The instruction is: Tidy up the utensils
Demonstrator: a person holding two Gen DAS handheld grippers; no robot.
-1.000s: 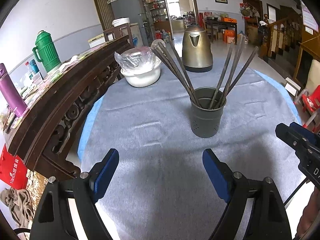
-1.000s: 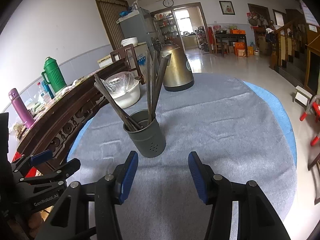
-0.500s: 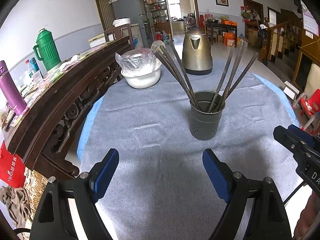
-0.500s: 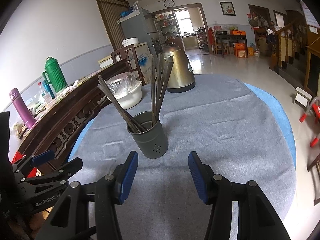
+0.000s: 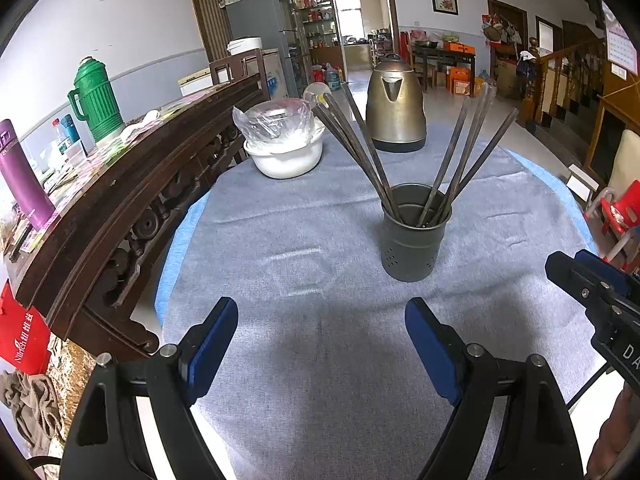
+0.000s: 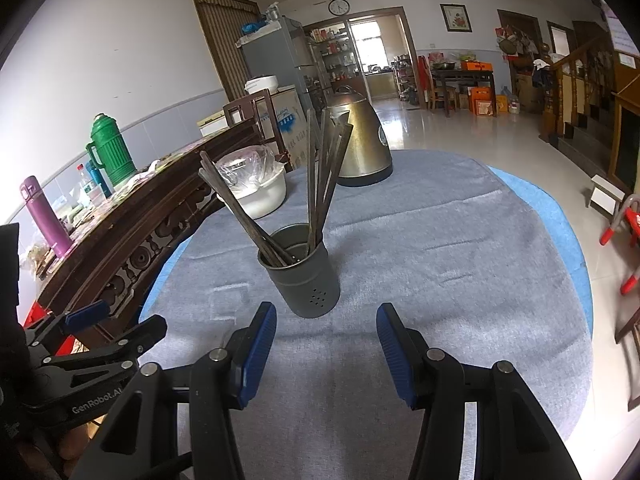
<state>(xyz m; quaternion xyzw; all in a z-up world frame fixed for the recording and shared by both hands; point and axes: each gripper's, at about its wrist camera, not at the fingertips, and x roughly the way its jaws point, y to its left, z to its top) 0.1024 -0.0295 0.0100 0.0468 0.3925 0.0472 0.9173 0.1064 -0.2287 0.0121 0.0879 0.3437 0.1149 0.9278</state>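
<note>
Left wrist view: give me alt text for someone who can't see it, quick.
A dark metal utensil holder stands upright on a grey tablecloth, holding chopsticks and a spoon that fan outward. The left gripper sits open and empty in front of it. Behind are a white covered bowl and a brass-coloured kettle; the right gripper shows at the right edge.

Chopsticks (image 5: 456, 164) in holder (image 5: 414, 246) on table (image 5: 304, 280) – bowl (image 5: 284, 152) behind-left, kettle (image 5: 396, 110) behind
</note>
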